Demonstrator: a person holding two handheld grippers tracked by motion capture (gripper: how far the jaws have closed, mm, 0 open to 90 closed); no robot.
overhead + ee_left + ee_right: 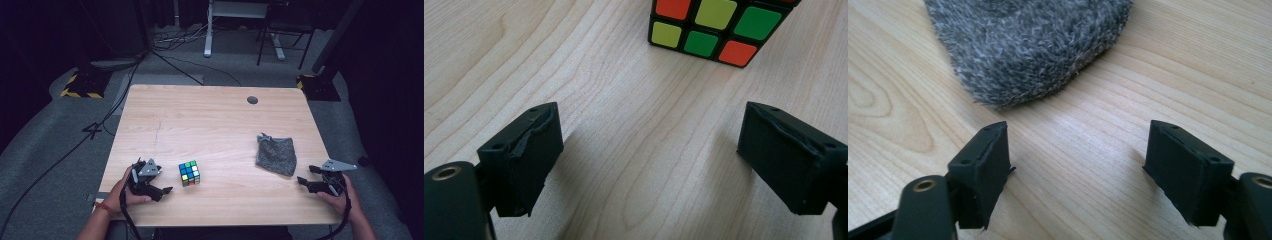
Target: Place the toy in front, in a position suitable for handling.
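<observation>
Our left claw (649,150) gapes empty just short of the cube (719,27) dead ahead — our right claw (1075,170), likewise spread, faces the grey pouch (1033,45).

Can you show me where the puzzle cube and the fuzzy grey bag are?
Puzzle cube (189,173), high view, on its top face.
Fuzzy grey bag (276,155), high view, on the middle of its cloth.

Left tool (161,181) near cube (189,173); right tool (307,176) near pouch (276,154).
</observation>
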